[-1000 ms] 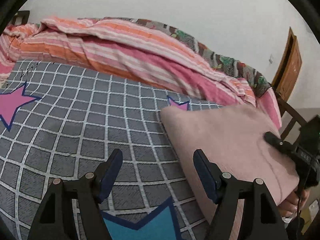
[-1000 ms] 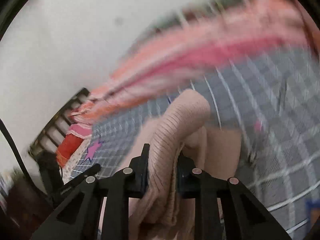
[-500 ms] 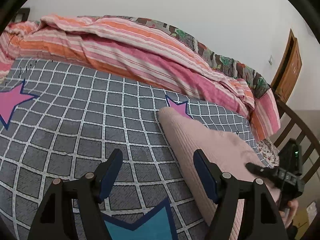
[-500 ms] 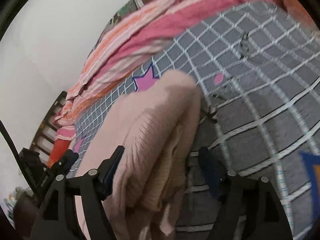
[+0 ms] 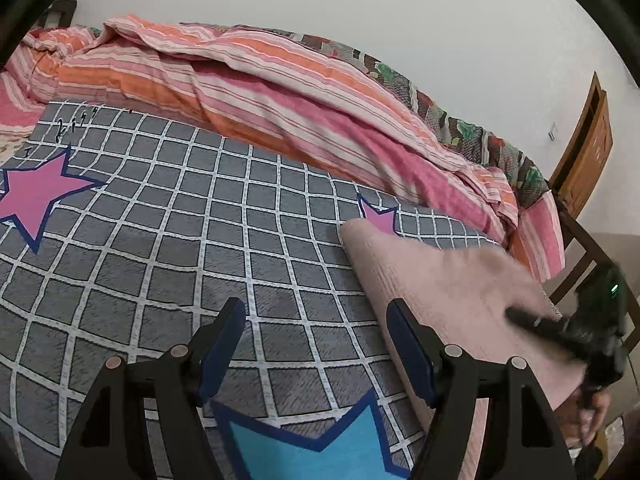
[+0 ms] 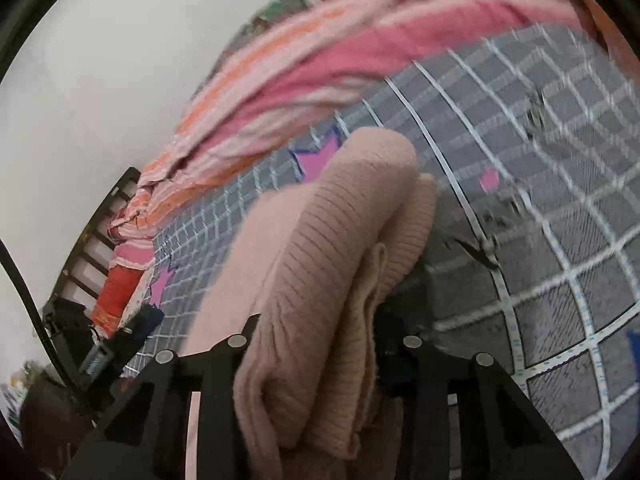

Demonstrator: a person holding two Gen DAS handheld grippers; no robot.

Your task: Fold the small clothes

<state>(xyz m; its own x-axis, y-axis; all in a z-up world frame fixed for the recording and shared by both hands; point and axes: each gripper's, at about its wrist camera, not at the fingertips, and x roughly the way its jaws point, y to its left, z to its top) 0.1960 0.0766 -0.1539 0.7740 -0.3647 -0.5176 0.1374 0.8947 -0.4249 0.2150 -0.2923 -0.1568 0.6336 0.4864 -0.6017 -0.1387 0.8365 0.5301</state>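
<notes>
Two tongs work over a bed spread with a grey checked sheet (image 5: 168,240). Left tongs (image 5: 316,344) hang released above the sheet, with nothing between their blue pads. Right tongs (image 6: 320,332) are clenched on a folded pink knit garment (image 6: 320,248), its ribbed layers bunched between the fingers. From the left wrist view the garment lies at 3 o'clock on the sheet, below a striped duvet (image 5: 248,80) at 12 o'clock.

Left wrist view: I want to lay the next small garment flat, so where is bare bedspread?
Bare checked bedspread lies between the pink star, the striped quilt and the pink sweater. The sweater's side is crowded, with the right gripper there.
</notes>
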